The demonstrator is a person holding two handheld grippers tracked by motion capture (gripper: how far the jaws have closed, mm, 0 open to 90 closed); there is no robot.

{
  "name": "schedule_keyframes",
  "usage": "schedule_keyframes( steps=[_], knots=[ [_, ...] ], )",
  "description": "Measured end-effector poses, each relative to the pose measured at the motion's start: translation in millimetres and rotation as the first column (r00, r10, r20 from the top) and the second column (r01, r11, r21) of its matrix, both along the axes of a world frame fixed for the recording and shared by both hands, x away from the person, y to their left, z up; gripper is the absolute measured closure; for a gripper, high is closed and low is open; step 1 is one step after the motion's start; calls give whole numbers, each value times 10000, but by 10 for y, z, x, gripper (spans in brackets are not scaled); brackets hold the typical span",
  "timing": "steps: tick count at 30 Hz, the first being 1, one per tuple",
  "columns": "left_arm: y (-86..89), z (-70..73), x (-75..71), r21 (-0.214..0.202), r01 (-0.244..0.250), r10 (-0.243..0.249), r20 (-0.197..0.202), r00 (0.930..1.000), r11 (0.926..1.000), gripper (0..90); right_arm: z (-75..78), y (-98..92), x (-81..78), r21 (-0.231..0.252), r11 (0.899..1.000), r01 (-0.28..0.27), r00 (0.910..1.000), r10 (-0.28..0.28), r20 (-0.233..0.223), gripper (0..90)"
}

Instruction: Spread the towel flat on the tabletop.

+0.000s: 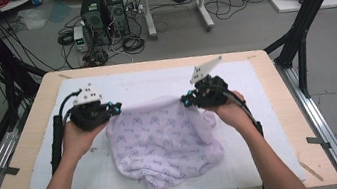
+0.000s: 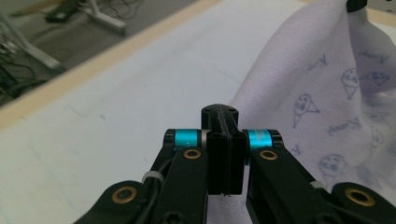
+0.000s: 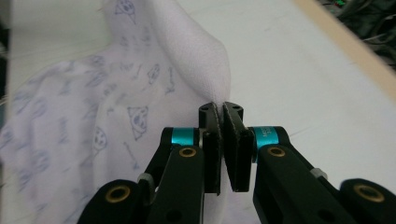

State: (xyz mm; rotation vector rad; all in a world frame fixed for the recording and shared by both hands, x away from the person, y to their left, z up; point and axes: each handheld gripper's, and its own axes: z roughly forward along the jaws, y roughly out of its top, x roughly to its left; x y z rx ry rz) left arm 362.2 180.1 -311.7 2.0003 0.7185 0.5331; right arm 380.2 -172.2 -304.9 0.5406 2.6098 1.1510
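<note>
with left gripper (image 1: 117, 108) and right gripper (image 1: 185, 100) each clamped tight on a top corner of the printed lilac cloth (image 1: 166, 143), lower part resting on the white mat (image 1: 47, 178), lift evenly, keeping the edge taut

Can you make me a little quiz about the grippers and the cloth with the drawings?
1. True or false: both grippers pinch the cloth.
2. Which part of the cloth is lifted? A) the far edge B) the near edge C) the middle
3. What does the rest of the cloth lie on?

Key:
1. True: the left gripper and the right gripper are each shut on a corner.
2. A
3. The white mat on the wooden table.
</note>
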Motion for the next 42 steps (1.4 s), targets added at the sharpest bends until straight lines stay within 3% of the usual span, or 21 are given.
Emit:
schedule_keyframes(
  steps=[2,3,4,5,6,7,10,11,13,17,20,23,26,31,34,38,39,42],
  knots=[
    [-68,209,249,42,-894,889,682,9937,9960,897,213,19,213,-107,9974,714,9940,-702,837,866],
    [-91,291,369,43,-1435,1425,905,9856,9896,878,331,25,353,-136,9913,1312,9822,-1281,1370,838],
    [-102,337,475,78,-1932,1918,898,9773,9811,641,474,-1,600,307,9711,2366,9589,-2385,1534,695],
    [-91,346,555,-20,-1986,1984,510,9788,9801,641,474,-1,600,307,9711,2366,9589,-2385,1534,695],
    [-75,317,599,-76,-1946,1948,248,9805,9808,627,477,-18,697,588,9663,2505,9605,-2557,1097,633],
    [-67,264,616,111,-1944,1944,82,9809,9809,610,450,-12,746,478,9641,2612,9603,-2646,884,631],
    [-35,6,570,170,-1651,1656,-383,9854,9861,560,234,36,737,87,9742,2254,9717,-2255,703,612],
    [-23,-86,545,179,-1538,1546,-573,9863,9879,559,143,35,713,45,9782,2075,9758,-2073,689,608],
    [-9,-253,481,115,-1270,1275,-993,9869,9918,535,-35,21,652,-25,9810,1939,9808,-1938,219,588],
    [6,-487,294,-62,-741,726,-1319,9886,9972,498,-319,-32,425,-231,9891,1455,9889,-1461,-264,559],
    [-1,-598,154,-61,-435,420,-1535,9873,9990,460,-437,-105,205,182,9930,1164,9923,-1155,-439,548],
    [-11,-673,-23,-165,-114,89,-1477,9890,9998,439,-516,-155,-26,625,9938,920,9941,-881,-627,533],
    [-25,-714,-191,-124,142,-158,-1435,9895,9998,411,-570,-167,-258,841,9949,555,9973,-512,-528,514],
    [-29,-740,-489,-124,653,-663,-1212,9904,9978,375,-663,-163,-620,788,9968,-100,9994,125,-314,495],
    [-44,-815,-637,-172,959,-973,-1352,9860,9952,369,-763,-157,-790,712,9969,-334,9988,358,-320,484],
    [-99,-975,-753,-334,1553,-1588,-1717,9723,9873,382,-937,-129,-912,427,9981,-443,9984,457,-327,474],
    [-124,-1021,-763,-254,1709,-1726,-1838,9677,9850,405,-989,-119,-924,375,9981,-480,9980,494,-387,471],
    [-248,-1135,-746,566,2167,-1997,-2182,9553,9746,460,-1128,-77,-936,44,9989,-476,9975,478,-525,467]
  ],
)
